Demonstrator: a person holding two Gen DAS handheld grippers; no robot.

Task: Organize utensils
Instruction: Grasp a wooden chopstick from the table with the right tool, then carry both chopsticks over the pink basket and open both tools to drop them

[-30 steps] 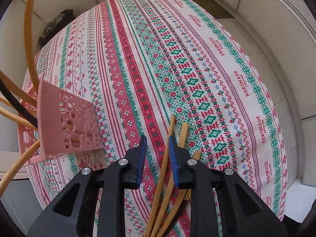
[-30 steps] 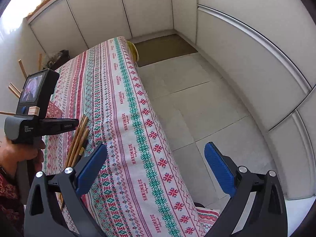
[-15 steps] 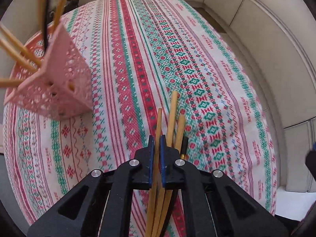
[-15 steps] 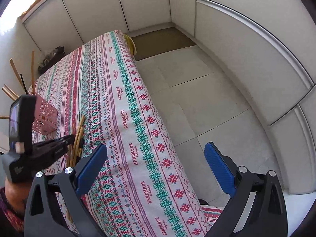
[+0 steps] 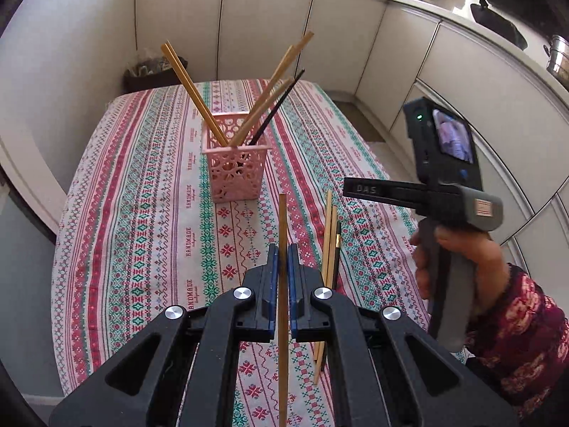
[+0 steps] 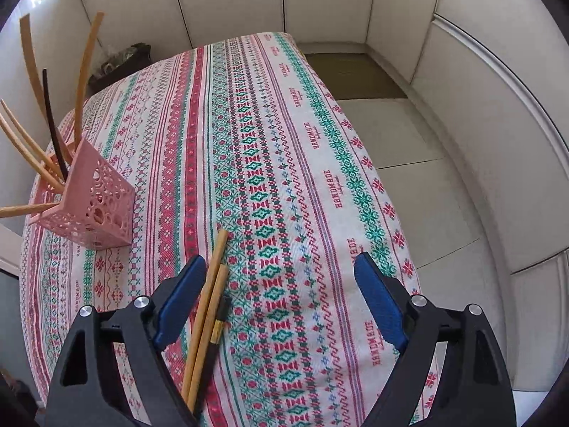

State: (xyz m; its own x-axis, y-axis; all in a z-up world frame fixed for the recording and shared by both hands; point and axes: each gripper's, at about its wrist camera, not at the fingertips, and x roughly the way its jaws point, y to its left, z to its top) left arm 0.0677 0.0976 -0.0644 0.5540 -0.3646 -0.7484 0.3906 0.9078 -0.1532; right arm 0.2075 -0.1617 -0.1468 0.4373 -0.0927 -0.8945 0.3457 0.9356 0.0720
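Wooden chopstick (image 5: pixel 282 235) in clamped left tongs (image 5: pixel 283 259); right tongs (image 6: pixel 281 284) apart.

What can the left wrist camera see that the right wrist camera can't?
Only the left wrist view shows the left gripper shut on a wooden chopstick, plus the person's hand and kitchen counter. Only the right wrist view shows the right gripper with jaws wide open, and the floor. Both show the pink basket, loose chopsticks and patterned tablecloth.

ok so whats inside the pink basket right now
The pink basket holds several wooden chopsticks and one black chopstick, all leaning outward above the rim. Their lower ends are mostly hidden behind the perforated walls, so anything else at the bottom cannot be seen.
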